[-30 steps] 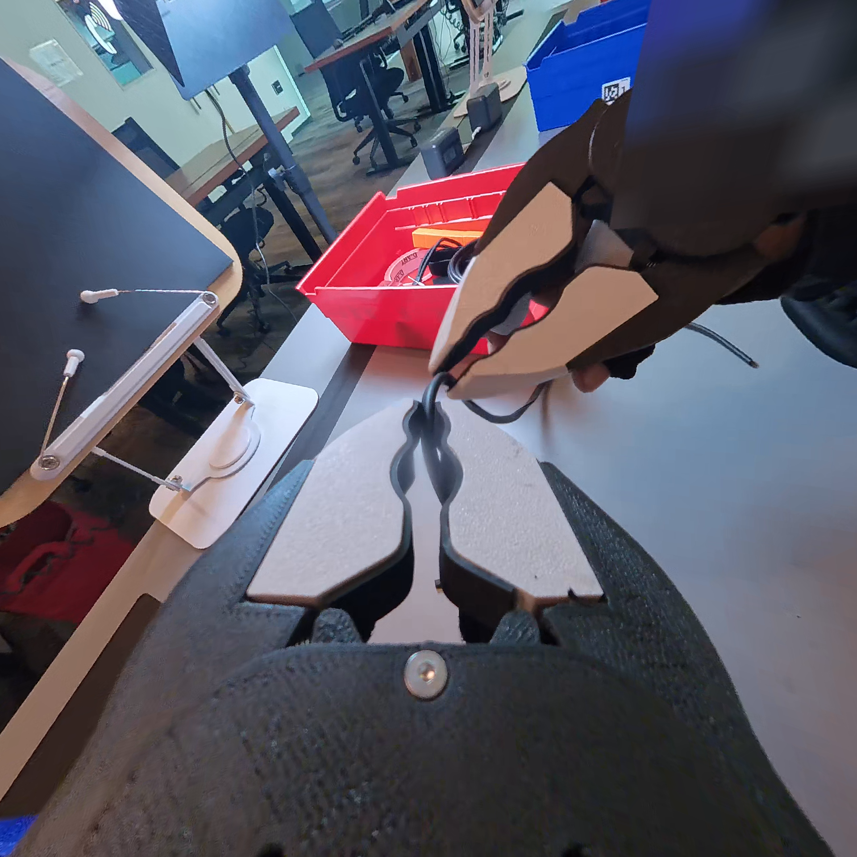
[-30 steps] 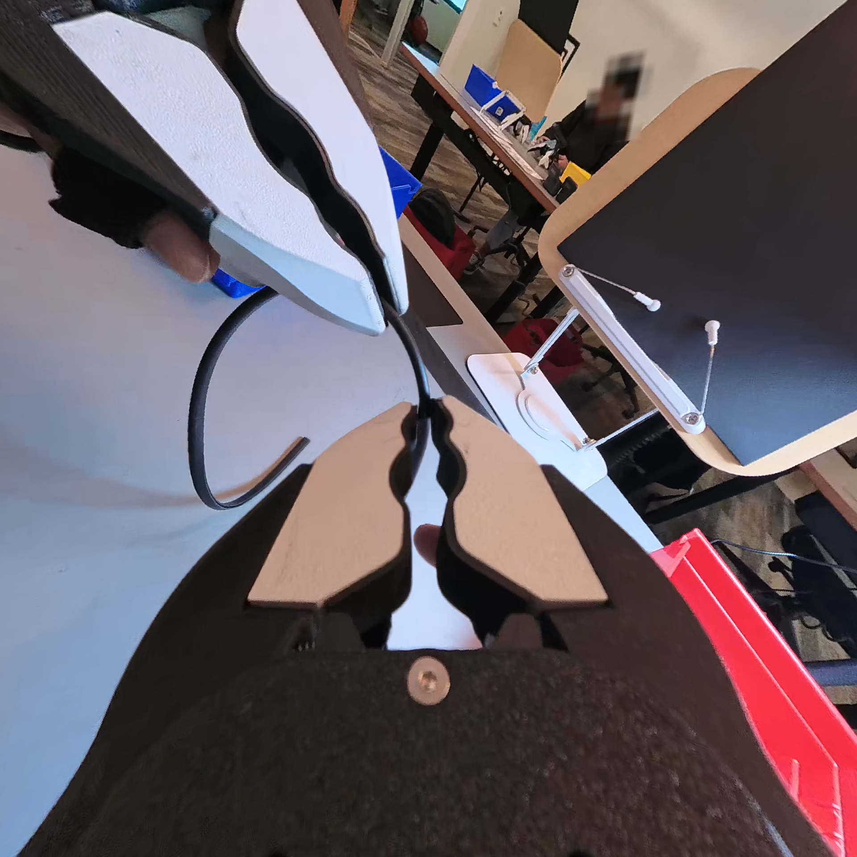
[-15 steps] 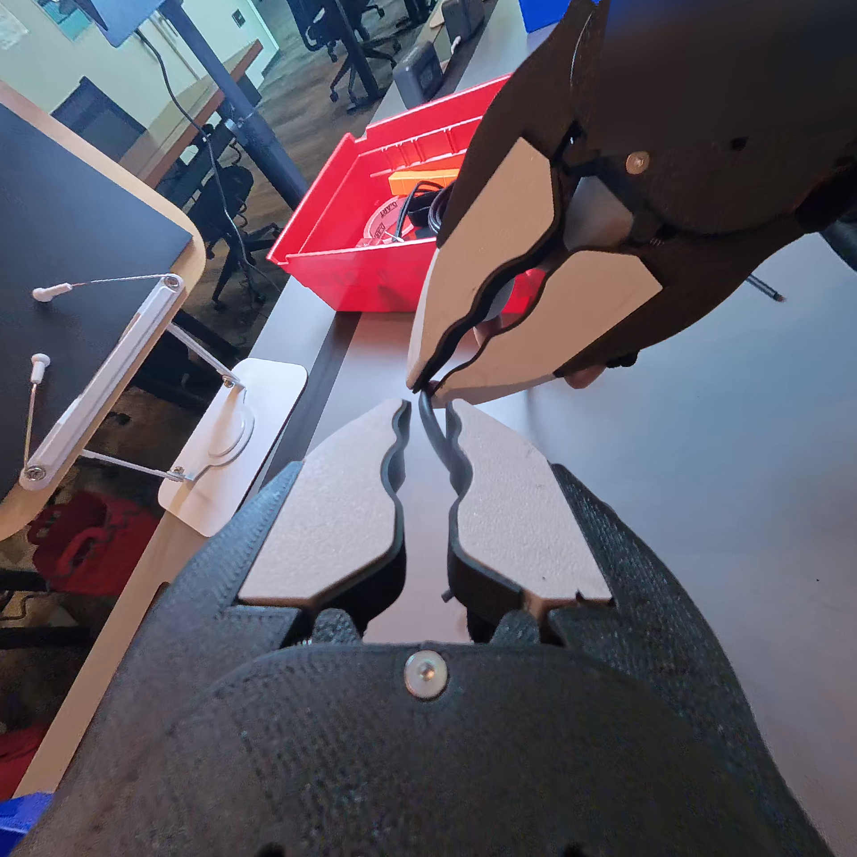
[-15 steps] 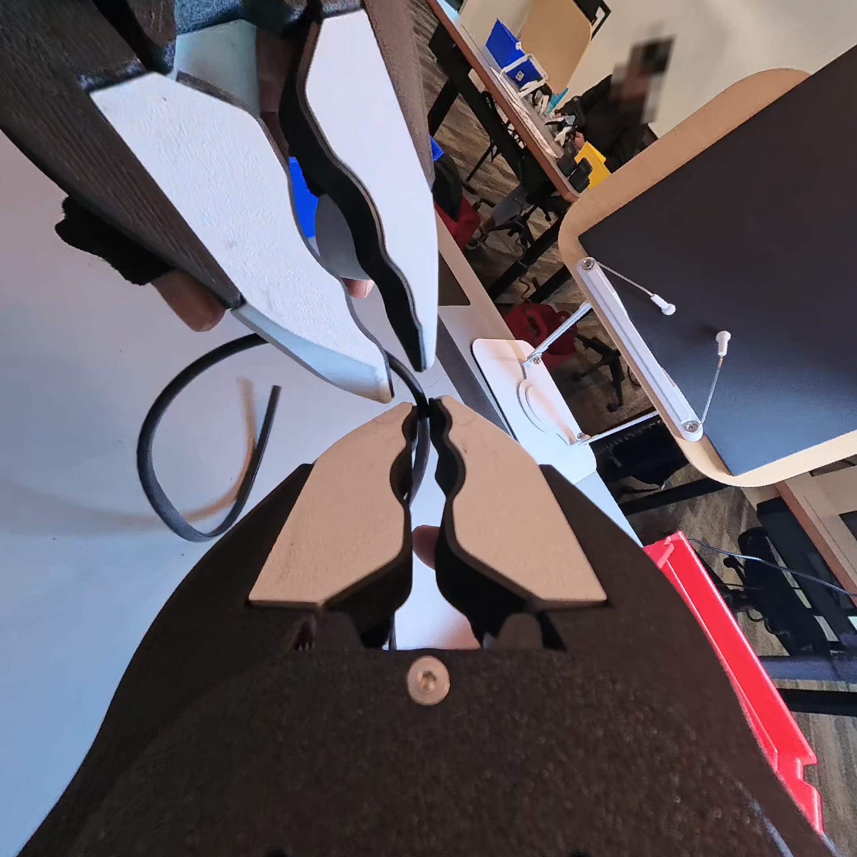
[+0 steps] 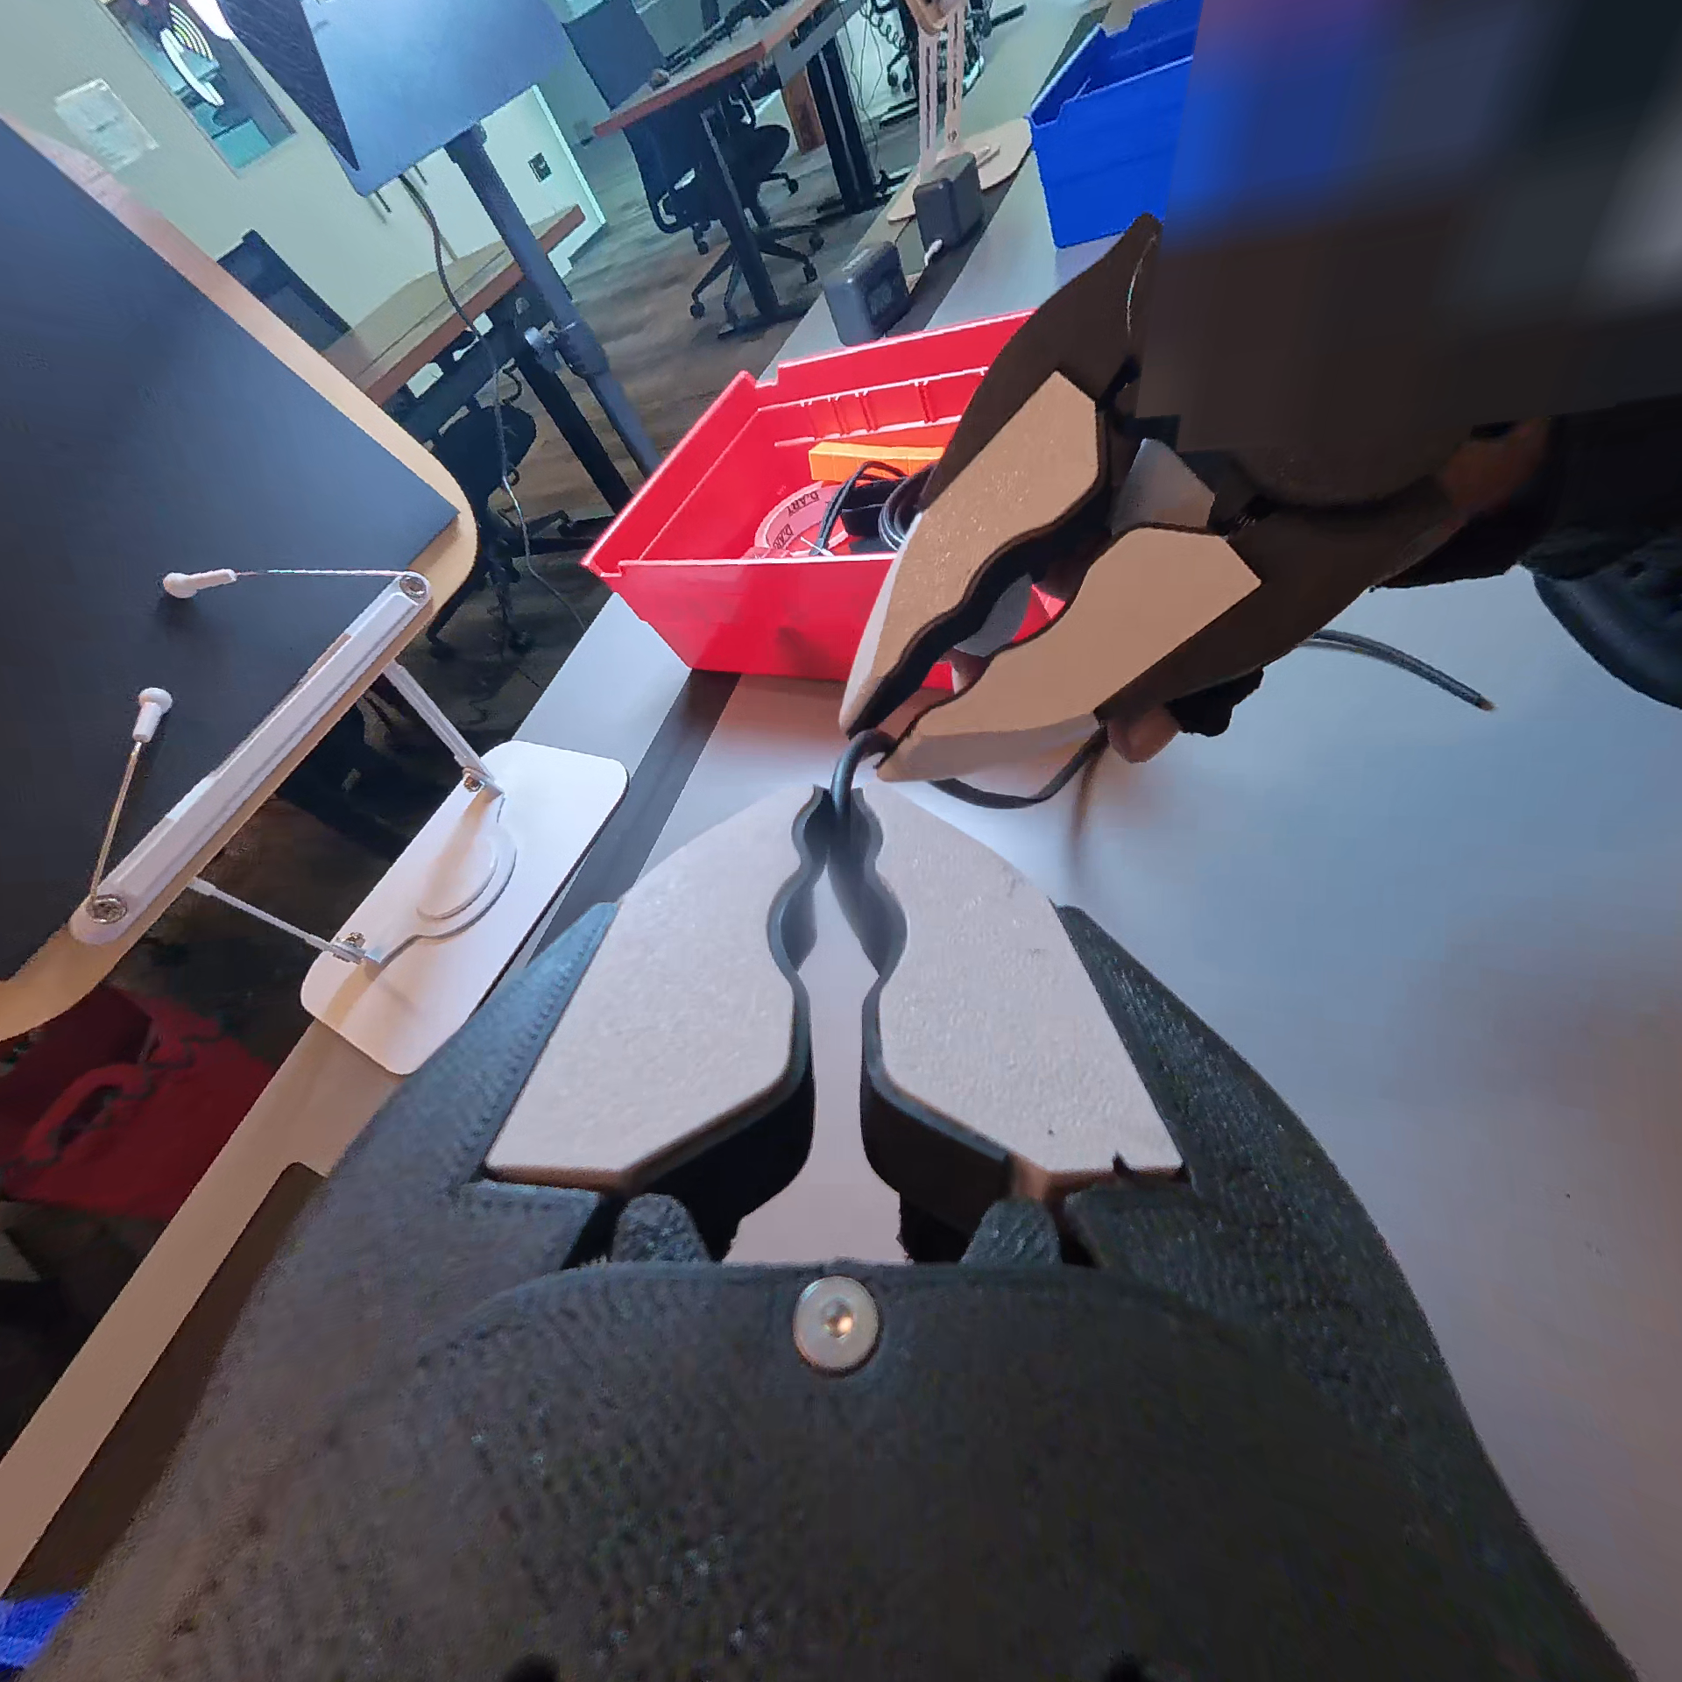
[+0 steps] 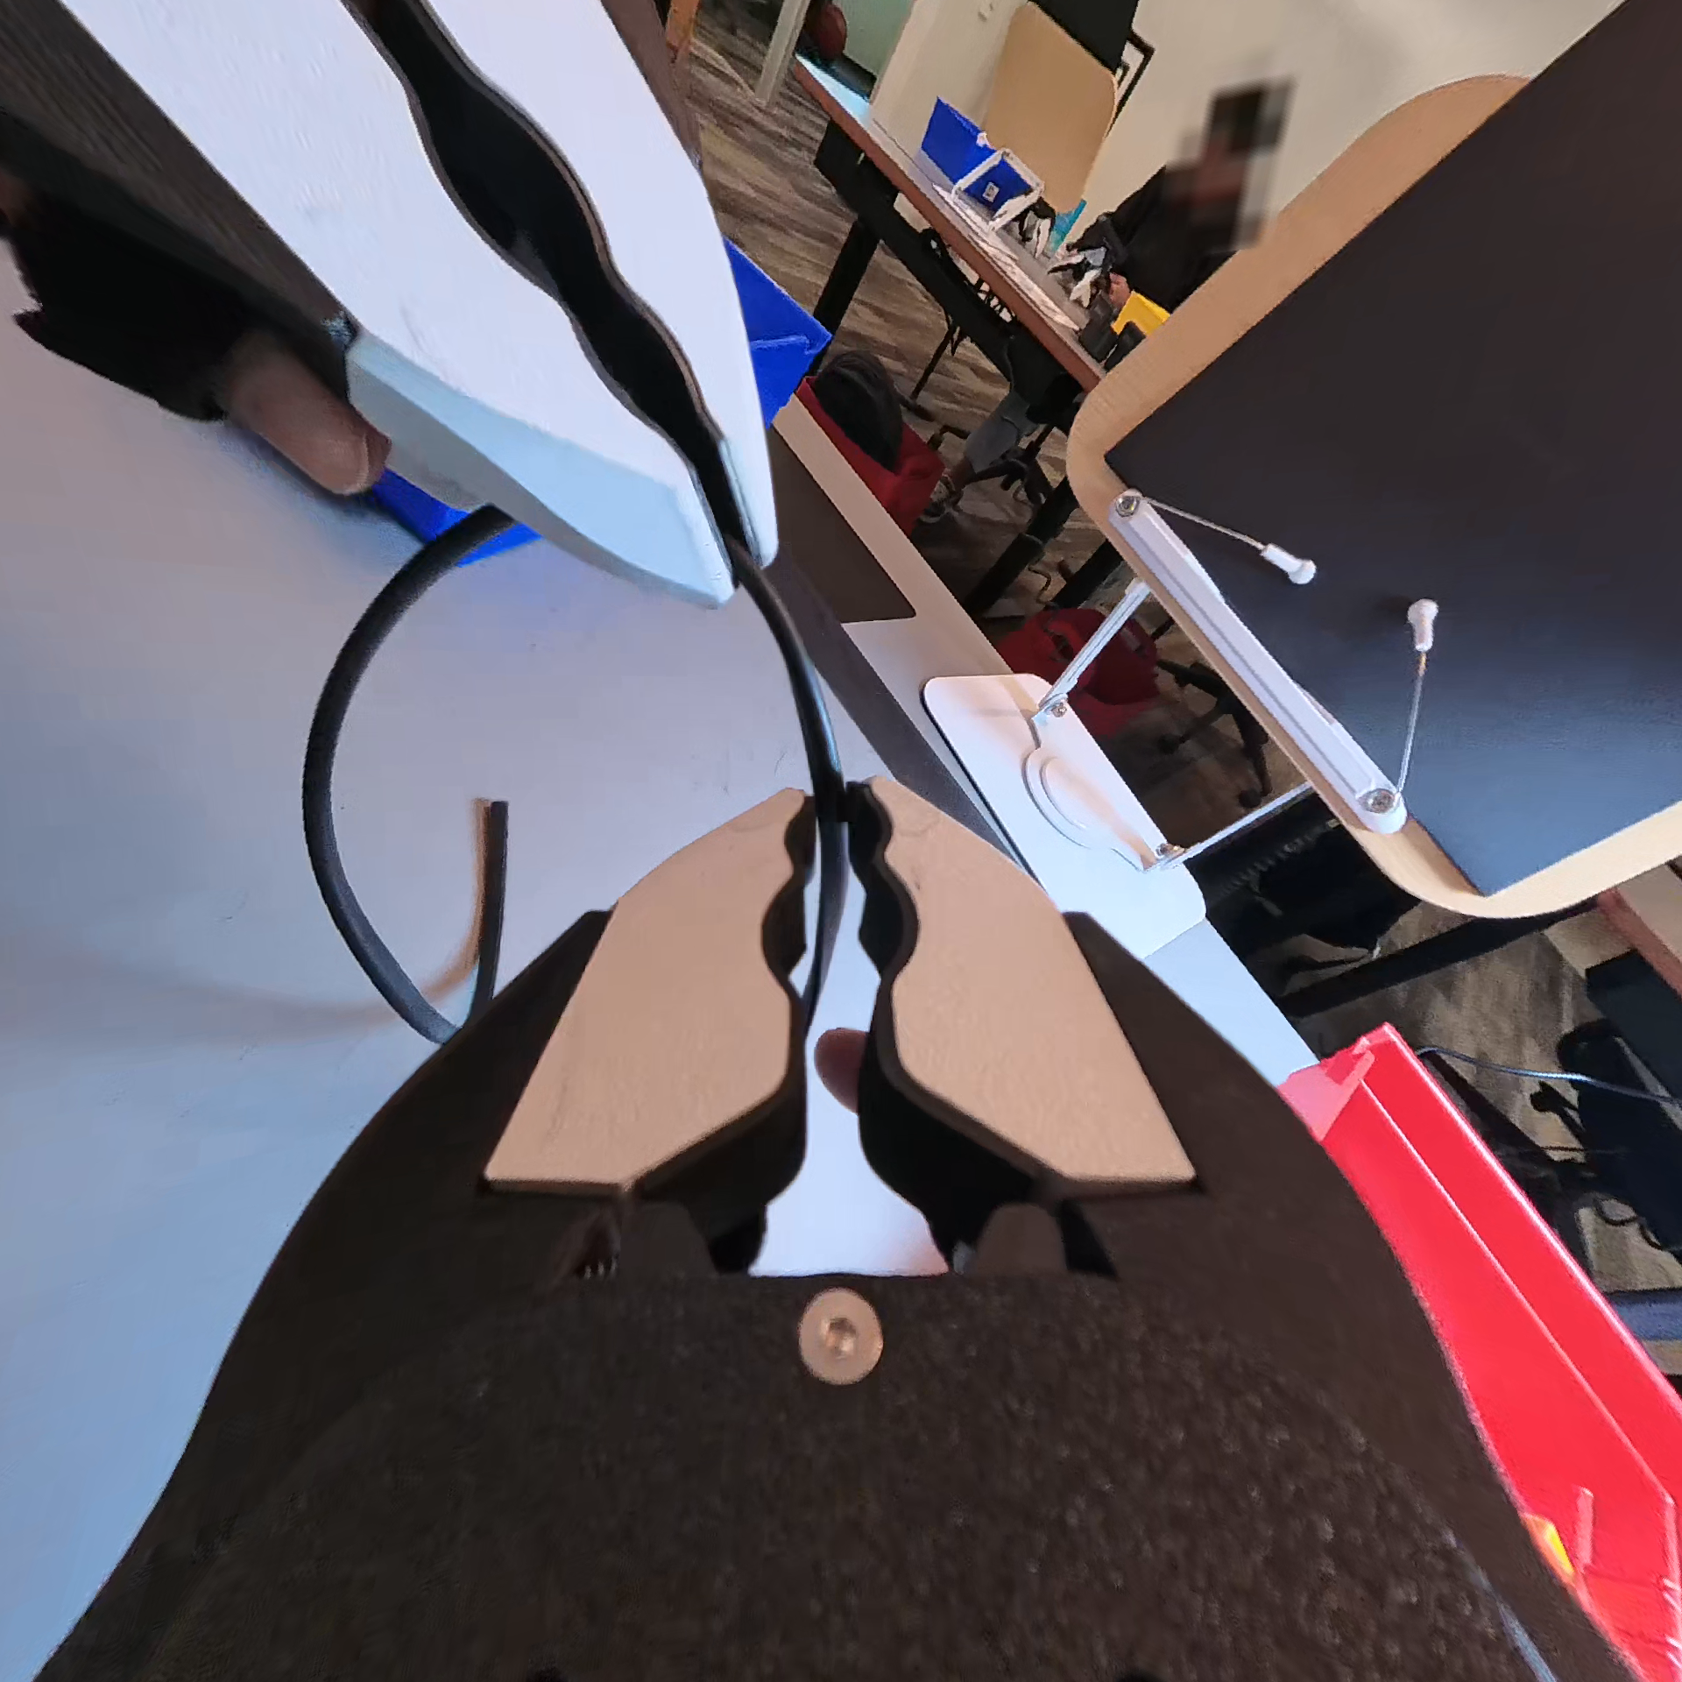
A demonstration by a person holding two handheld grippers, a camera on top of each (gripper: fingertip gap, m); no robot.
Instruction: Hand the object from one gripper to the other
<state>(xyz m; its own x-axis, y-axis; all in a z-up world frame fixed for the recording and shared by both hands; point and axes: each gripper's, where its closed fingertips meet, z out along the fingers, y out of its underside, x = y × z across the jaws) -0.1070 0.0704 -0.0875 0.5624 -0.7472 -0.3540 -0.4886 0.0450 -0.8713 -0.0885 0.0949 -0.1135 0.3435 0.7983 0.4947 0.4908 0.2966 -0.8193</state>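
Observation:
The object is a thin black cable (image 6: pixel 319 774). My right gripper (image 6: pixel 842 796) is shut on it at the fingertips. From there the cable arcs up to my left gripper (image 6: pixel 742 555), which is also shut on it, and its free part loops down to the left over the grey table (image 6: pixel 136 819). In the left wrist view my left gripper (image 5: pixel 839 805) pinches the cable (image 5: pixel 845 769) between its tips. The right gripper (image 5: pixel 869 733) sits just above and beyond, tip to tip. Another free end trails right behind it.
A red bin (image 5: pixel 719 601) with a tape roll, cables and an orange piece stands beyond the grippers, and shows at lower right in the right wrist view (image 6: pixel 1502 1274). A blue bin (image 5: pixel 1110 136) is farther back. A black board on a white stand (image 5: pixel 455 892) lines the table edge.
Half a second ago my left gripper's jaws stood apart around the cable; now they are shut on it again. The right gripper has kept its hold. The loose cable end has swung.

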